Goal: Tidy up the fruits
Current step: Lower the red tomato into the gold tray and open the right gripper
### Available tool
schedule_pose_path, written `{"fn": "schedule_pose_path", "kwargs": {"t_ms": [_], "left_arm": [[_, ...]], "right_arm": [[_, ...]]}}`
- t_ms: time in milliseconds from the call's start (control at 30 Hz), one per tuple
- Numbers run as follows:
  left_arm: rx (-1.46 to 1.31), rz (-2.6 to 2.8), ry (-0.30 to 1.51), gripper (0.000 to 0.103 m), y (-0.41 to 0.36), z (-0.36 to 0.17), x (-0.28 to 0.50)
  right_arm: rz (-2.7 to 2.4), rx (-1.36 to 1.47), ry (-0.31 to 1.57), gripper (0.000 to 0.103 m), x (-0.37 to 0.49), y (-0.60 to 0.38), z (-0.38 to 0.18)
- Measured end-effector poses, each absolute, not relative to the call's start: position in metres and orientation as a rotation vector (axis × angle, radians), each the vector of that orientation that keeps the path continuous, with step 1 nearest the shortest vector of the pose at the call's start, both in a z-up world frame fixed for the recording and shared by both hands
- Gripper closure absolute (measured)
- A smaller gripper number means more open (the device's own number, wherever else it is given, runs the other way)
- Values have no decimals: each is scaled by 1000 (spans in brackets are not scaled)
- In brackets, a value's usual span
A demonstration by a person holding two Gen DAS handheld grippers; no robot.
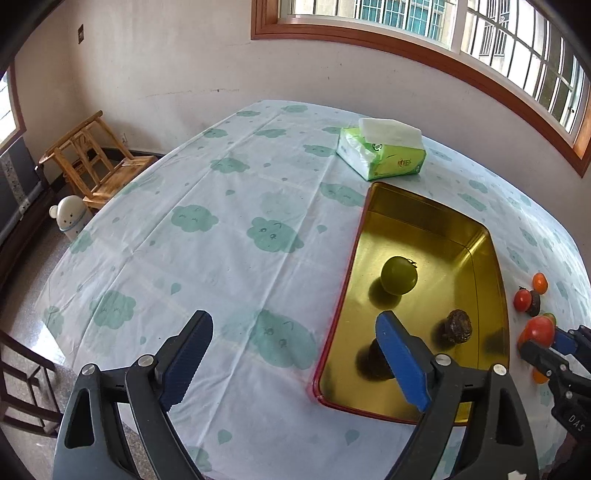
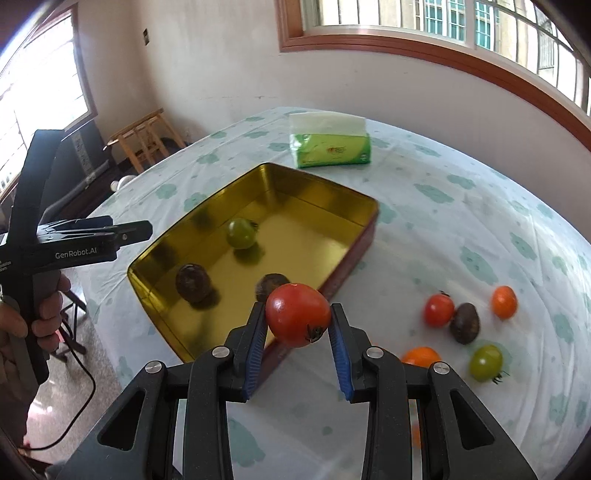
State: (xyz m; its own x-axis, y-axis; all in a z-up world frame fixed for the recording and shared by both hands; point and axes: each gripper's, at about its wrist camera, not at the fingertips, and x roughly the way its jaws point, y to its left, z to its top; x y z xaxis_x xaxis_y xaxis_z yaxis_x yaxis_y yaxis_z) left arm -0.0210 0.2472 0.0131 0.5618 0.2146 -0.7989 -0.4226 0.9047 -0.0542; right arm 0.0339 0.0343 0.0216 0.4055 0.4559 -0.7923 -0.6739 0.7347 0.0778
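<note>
Table covering (image 1: 229, 258): white cloth, printed with green clouds and drops, creased in a grid.
Tissue pack (image 1: 382, 151): green and white, opened, white sheet standing from the top; sits near the far edge of the table.
Wooden chair (image 1: 92, 162): pale wood, on the floor beyond the table's left side, against the wall.
Small bin (image 1: 70, 216): white, bear-faced, beside the chair.
Windows (image 1: 480, 33): brown-framed, barred, along the far wall.
Wall plate (image 1: 80, 34): dark, upper left wall.

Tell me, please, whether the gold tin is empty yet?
Not empty: the gold tin holds a green tomato and two dark fruits.
</note>
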Motion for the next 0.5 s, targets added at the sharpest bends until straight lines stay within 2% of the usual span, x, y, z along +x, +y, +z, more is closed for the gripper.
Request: {"fn": "schedule_pose_path", "kwargs": {"t_ms": [500], "left_arm": [[-298,458,926,15,272,-2,-43]], "right_arm": [[807,-362,1018,68,43,113,-19]]}}
